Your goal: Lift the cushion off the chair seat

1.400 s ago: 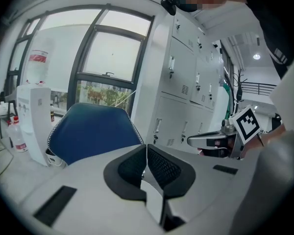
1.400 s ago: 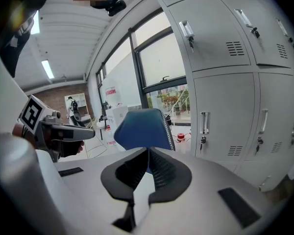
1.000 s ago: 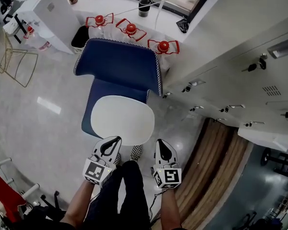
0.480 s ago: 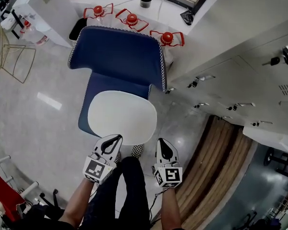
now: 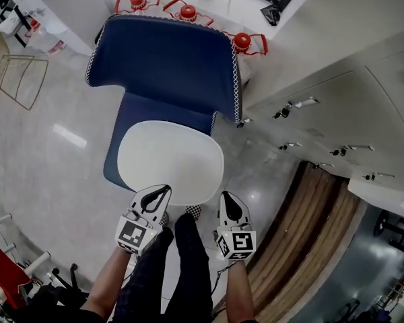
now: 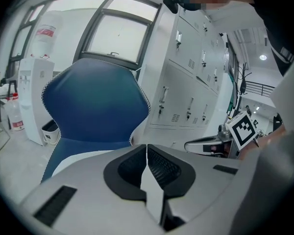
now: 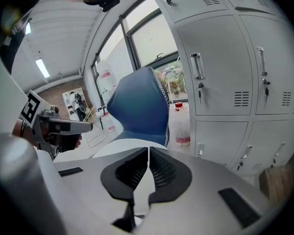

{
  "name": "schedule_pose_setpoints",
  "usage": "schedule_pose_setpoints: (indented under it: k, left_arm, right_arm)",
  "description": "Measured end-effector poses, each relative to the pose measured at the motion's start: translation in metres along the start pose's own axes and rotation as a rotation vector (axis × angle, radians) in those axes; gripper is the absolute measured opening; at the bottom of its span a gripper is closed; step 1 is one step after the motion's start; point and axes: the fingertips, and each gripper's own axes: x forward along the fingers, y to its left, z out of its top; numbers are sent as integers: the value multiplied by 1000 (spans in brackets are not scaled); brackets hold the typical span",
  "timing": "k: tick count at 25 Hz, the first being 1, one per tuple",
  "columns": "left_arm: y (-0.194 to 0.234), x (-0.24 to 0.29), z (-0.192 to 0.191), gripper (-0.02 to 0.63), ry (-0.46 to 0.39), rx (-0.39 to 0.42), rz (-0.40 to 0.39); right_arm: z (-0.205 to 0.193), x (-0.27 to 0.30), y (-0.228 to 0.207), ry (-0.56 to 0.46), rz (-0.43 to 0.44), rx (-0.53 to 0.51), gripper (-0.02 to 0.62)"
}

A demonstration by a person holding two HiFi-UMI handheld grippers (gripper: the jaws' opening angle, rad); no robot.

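The white, rounded, flat cushion [image 5: 170,159] lies on the seat of the dark blue upholstered chair [image 5: 165,62], with its front edge turned toward the person. The left gripper [image 5: 164,190] hangs just beside this front edge. The right gripper [image 5: 226,197] is near it too, but a little outside the cushion's right corner. Each gripper has its two jaws pressed together, with nothing between them. The step in hand seems to be the approach for the grasp. To do it well, the person should probably spread both pairs of jaws first, then bring one jaw under the rim and one over it, at two places equally far from the middle, so that the cushion rises level and does not fold or slide. By count there are one cushion, one chair, two grippers, and three clear water jugs with red caps [image 5: 186,11] behind the chair back.
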Motion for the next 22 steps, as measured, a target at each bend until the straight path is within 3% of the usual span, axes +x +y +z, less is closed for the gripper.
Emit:
schedule_pose_setpoints:
  k: [15, 22]
  left_arm:
    - [12, 32, -33, 21, -41, -9, 13]
    - [19, 35, -50, 21, 4, -11, 20]
  right_arm:
    - [-46, 39, -32, 23, 10, 106, 31]
    - [-71, 55, -41, 68, -3, 124, 35]
